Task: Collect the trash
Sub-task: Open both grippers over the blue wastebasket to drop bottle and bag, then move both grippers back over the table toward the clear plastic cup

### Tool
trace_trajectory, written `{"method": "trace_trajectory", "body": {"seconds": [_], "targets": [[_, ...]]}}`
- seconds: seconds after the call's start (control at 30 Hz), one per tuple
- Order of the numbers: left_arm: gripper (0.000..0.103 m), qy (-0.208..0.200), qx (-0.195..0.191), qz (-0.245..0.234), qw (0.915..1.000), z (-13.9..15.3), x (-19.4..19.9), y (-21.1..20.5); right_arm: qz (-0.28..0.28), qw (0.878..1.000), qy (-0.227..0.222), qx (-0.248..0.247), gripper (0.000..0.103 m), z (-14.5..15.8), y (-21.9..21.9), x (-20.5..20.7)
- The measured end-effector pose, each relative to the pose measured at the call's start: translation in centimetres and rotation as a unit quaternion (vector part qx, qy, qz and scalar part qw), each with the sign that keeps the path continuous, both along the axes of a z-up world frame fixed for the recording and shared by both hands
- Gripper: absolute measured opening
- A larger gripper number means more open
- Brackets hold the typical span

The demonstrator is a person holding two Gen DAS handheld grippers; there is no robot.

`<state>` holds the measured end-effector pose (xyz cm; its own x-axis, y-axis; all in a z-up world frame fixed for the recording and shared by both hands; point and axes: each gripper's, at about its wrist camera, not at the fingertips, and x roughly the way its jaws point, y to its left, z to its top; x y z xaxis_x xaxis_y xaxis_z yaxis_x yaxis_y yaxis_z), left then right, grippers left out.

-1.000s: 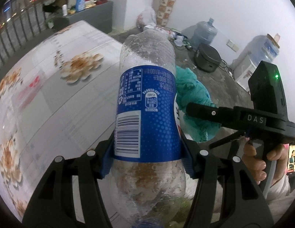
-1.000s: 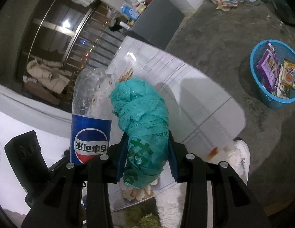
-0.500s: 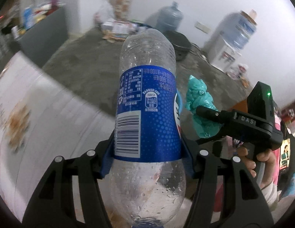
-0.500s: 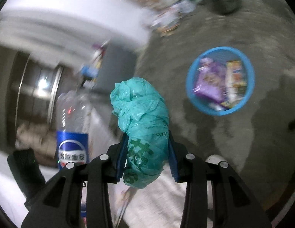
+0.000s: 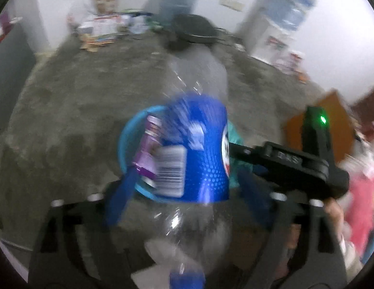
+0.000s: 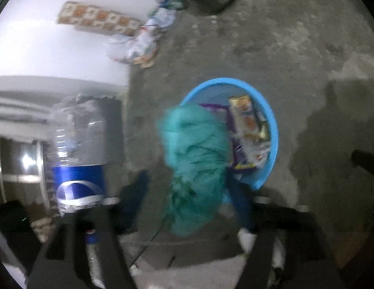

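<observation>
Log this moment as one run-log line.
left gripper: just opening, bottle loose | right gripper: just opening, green bag loose | blue basket: below

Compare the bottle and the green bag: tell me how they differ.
The bottle is rigid clear plastic with a blue label; the green bag is a soft, crumpled, opaque wad. The bottle sits between the left gripper's pads, the bag between the right gripper's. Shared: both sets of jaws have just been opening, pads off each item, and both are blurred above the blue basket.
</observation>
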<state>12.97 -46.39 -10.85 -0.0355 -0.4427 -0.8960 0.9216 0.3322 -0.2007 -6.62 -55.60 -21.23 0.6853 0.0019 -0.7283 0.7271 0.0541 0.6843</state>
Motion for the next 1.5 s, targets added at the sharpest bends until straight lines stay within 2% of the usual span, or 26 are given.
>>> {"method": "trace_trajectory", "body": {"seconds": [0.07, 0.1, 0.17, 0.23, 0.47, 0.57, 0.67, 0.7, 0.77, 0.83, 1.0, 1.07, 1.17, 1.3, 1.4, 1.5], "targets": [[0.084, 0.010, 0.018, 0.017, 0.9996, -1.6, 0.8, -0.7, 0.003, 0.998, 0.058, 0.013, 0.074, -2.9, -0.7, 0.6], [0.084, 0.018, 0.021, 0.023, 0.9994, -1.7, 0.9, -0.8, -0.002, 0.997, 0.068, 0.020, 0.074, -3.7, -0.6, 0.5], [0.084, 0.036, 0.006, 0.029, 0.9989, -1.4, 1.2, 0.3, -0.008, 0.998, 0.057, 0.029, 0.074, -4.4, 0.1, 0.0], [0.084, 0.033, -0.001, 0.029, 0.9990, -0.7, 1.4, 1.1, -0.005, 0.998, 0.055, 0.024, 0.074, -4.3, 1.0, -0.4], [0.084, 0.029, -0.038, 0.047, 0.9978, 3.3, 1.8, 6.8, 0.006, 0.998, 0.055, -0.015, 0.074, -1.2, 3.6, -1.7], [0.084, 0.024, -0.058, 0.061, 0.9961, 5.5, 2.0, 10.1, 0.039, 0.997, 0.053, -0.051, 0.074, 1.8, 5.0, -0.6], [0.084, -0.014, -0.097, 0.109, 0.9892, 8.1, 2.6, 14.8, 0.088, 0.990, 0.047, -0.101, 0.074, 5.7, 7.2, 1.1], [0.084, -0.036, -0.109, 0.134, 0.9843, 9.0, 2.9, 17.1, 0.107, 0.987, 0.043, -0.116, 0.074, 7.0, 8.3, 1.8], [0.084, -0.051, -0.121, 0.163, 0.9779, 10.0, 3.3, 20.2, 0.146, 0.979, 0.028, -0.137, 0.074, 9.2, 10.1, 3.3], [0.084, -0.063, -0.135, 0.203, 0.9678, 11.0, 3.9, 24.4, 0.185, 0.971, 0.011, -0.149, 0.074, 11.0, 11.9, 4.9], [0.084, -0.095, -0.136, 0.311, 0.9358, 11.5, 3.8, 34.3, 0.271, 0.947, -0.029, -0.169, 0.074, 14.7, 16.8, 9.1], [0.084, -0.096, -0.132, 0.341, 0.9258, 11.2, 3.3, 37.5, 0.307, 0.935, -0.041, -0.171, 0.074, 15.5, 18.9, 11.1], [0.084, -0.100, -0.131, 0.390, 0.9060, 11.2, 2.8, 43.0, 0.361, 0.915, -0.057, -0.171, 0.074, 16.8, 22.5, 14.1], [0.084, -0.100, -0.137, 0.439, 0.8822, 11.2, 2.9, 48.4, 0.422, 0.888, -0.066, -0.169, 0.074, 17.8, 27.1, 18.1], [0.083, -0.109, -0.141, 0.475, 0.8618, 11.2, 3.4, 52.7, 0.456, 0.871, -0.075, -0.164, 0.074, 18.5, 30.2, 20.4], [0.079, -0.114, -0.151, 0.511, 0.8384, 11.5, 4.4, 56.5, 0.488, 0.853, -0.079, -0.165, 0.074, 18.8, 33.5, 22.6]]}}
